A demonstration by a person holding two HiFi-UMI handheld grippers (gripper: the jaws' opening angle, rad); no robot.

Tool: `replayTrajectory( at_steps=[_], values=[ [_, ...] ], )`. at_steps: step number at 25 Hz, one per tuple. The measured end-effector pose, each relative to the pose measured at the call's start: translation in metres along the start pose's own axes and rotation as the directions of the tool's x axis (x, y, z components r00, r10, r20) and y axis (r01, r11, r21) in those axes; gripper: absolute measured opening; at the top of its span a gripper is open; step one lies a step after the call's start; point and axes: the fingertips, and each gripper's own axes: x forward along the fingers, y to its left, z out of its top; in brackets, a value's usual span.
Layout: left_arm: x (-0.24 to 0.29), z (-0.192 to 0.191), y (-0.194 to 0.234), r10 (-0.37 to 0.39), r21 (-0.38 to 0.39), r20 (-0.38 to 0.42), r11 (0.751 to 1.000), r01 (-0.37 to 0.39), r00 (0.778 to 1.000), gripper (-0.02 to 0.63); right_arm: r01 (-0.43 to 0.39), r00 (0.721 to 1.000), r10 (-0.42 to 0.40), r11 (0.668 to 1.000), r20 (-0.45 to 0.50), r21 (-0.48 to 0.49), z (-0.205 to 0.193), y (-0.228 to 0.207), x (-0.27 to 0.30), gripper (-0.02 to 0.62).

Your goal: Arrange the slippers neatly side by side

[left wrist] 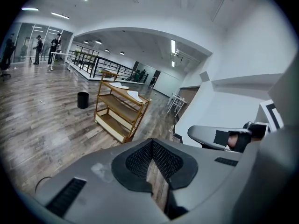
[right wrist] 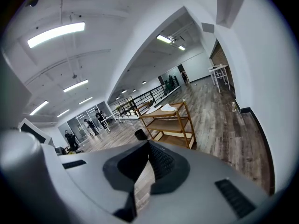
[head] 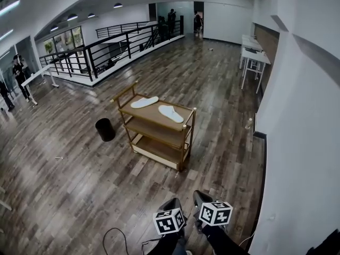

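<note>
stretching out ahead of both grippers is a wood-plank floor (head: 79, 169), and well ahead of them on it stands a three-shelf wooden cart (head: 159, 130). the left gripper (head: 173, 202) and the right gripper (head: 200, 197) sit side by side, near each other, both aimed toward the cart and well apart from it. each has its jaws pressed together at the tips, gripping nothing; only floor shows through the notch behind the pads. a round black bin (head: 105, 129) stands on the floor just left of the cart. on the cart's top shelf lie the left slipper (head: 144, 102) and the right slipper (head: 170, 113), both white, apart from each other and angled differently.
</note>
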Motion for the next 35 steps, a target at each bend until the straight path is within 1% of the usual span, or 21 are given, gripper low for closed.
replayTrajectory(
  at_steps=[4,8,13,19,23,26,28,31,35],
  values=[
    [0.036,0.027,0.007,-0.023,0.018,-0.005,1.000,0.023,1.000,-0.002,0.021,1.000,-0.021,1.000,0.013,0.002,0.023,-0.013,0.033,-0.002],
    [0.073,0.064,0.022,-0.043,0.030,0.003,0.999,0.043,0.999,-0.002,0.033,0.999,-0.032,0.999,0.024,-0.002,0.048,-0.020,0.076,-0.002],
    [0.102,0.103,0.048,-0.048,0.023,0.007,0.999,0.048,0.999,-0.002,0.041,0.999,-0.041,0.999,0.019,0.003,0.071,-0.018,0.125,-0.002],
    [0.126,0.129,0.086,-0.027,0.000,0.014,1.000,0.027,1.000,-0.002,0.030,1.000,-0.030,1.000,0.005,-0.005,0.085,-0.009,0.173,-0.002],
    [0.135,0.138,0.104,-0.008,-0.037,0.013,0.999,0.009,1.000,-0.002,0.022,1.000,-0.022,0.999,-0.019,-0.028,0.095,-0.004,0.196,-0.003],
    [0.141,0.151,0.126,0.022,-0.070,0.028,0.997,-0.020,0.999,-0.002,0.006,0.999,-0.008,0.999,-0.041,-0.054,0.102,0.003,0.223,-0.002],
    [0.146,0.161,0.144,0.053,-0.095,0.043,0.994,-0.048,0.998,-0.002,-0.023,0.998,0.019,0.997,-0.060,-0.072,0.107,0.013,0.247,-0.003],
    [0.155,0.178,0.176,0.112,-0.139,0.071,0.985,-0.102,0.991,-0.002,-0.090,0.992,0.080,0.991,-0.101,-0.103,0.110,0.032,0.288,-0.002],
    [0.169,0.207,0.213,0.208,-0.201,0.107,0.962,-0.184,0.972,-0.002,-0.195,0.971,0.173,0.972,-0.165,-0.129,0.120,0.053,0.343,-0.002]
  ],
)
